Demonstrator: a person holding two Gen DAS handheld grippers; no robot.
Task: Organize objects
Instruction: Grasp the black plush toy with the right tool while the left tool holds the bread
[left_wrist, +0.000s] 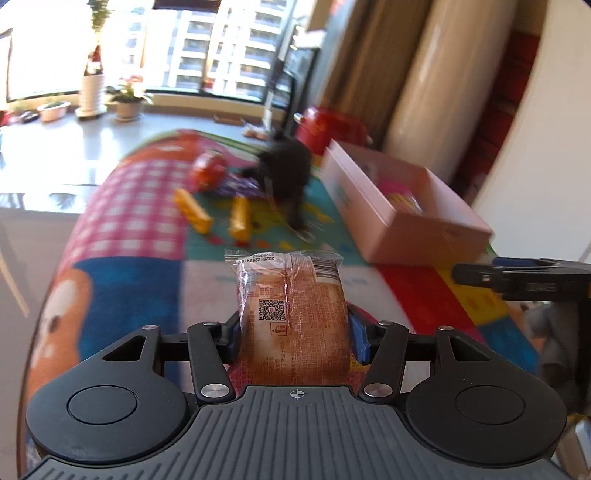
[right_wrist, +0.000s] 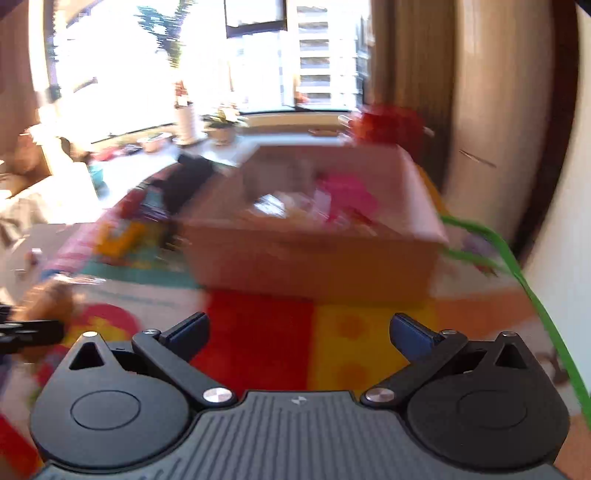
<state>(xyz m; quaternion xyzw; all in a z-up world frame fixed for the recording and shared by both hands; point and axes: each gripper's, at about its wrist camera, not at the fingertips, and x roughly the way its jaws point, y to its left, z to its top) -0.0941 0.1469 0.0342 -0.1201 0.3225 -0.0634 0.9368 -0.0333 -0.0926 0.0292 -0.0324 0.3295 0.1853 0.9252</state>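
My left gripper (left_wrist: 293, 328) is shut on a wrapped bread bun (left_wrist: 291, 314) in clear plastic, held above the colourful play mat (left_wrist: 133, 206). A pink open box (left_wrist: 406, 210) with pink and wrapped items inside stands ahead to the right. It also shows in the blurred right wrist view (right_wrist: 314, 251). My right gripper (right_wrist: 297, 332) is open and empty above the mat, facing the box. The right gripper shows at the right edge of the left wrist view (left_wrist: 517, 278).
On the mat lie two yellow packs (left_wrist: 192, 210) (left_wrist: 240, 218), a red round pack (left_wrist: 208, 170), a purple pack (left_wrist: 236, 184) and a black object (left_wrist: 288, 173). A red container (left_wrist: 328, 125) stands behind the box. A green cord (right_wrist: 517, 273) runs at the right.
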